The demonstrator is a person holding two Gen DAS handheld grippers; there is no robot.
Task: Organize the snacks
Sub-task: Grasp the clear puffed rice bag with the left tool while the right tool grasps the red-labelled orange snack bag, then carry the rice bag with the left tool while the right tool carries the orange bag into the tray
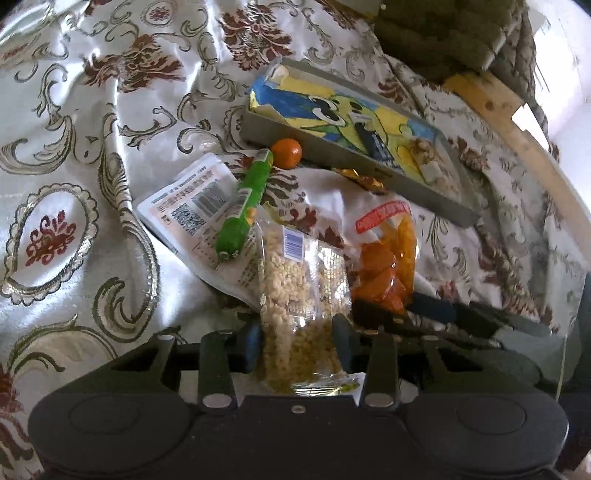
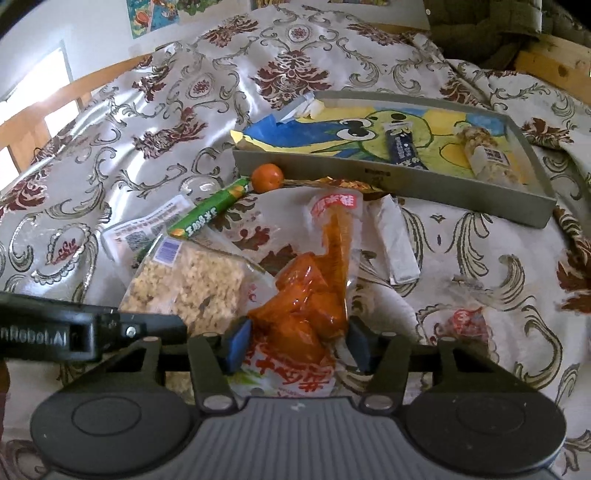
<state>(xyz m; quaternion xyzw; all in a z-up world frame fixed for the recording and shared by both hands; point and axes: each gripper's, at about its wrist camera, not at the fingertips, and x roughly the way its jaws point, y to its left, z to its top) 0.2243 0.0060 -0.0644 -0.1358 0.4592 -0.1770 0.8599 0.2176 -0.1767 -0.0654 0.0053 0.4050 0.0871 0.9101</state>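
Observation:
My left gripper (image 1: 297,341) straddles the near end of a clear pack of puffed-grain cake (image 1: 299,284), pads against both its sides. My right gripper (image 2: 297,341) straddles a clear pack of orange snack pieces (image 2: 314,291), pads touching both its sides. A grey tray (image 2: 388,177) with a cartoon liner holds a dark bar (image 2: 400,147) and a grain bar (image 2: 487,158). A green stick (image 1: 245,203), a white packet (image 1: 188,210) and a small orange ball (image 1: 286,148) lie before the tray. A silver bar (image 2: 397,240) lies right of the orange pack.
Everything rests on a wrinkled cream floral cloth (image 1: 74,147). A wooden frame (image 1: 517,129) and dark green fabric (image 1: 443,33) sit behind the tray. The left gripper's arm (image 2: 74,328) crosses the right wrist view at left.

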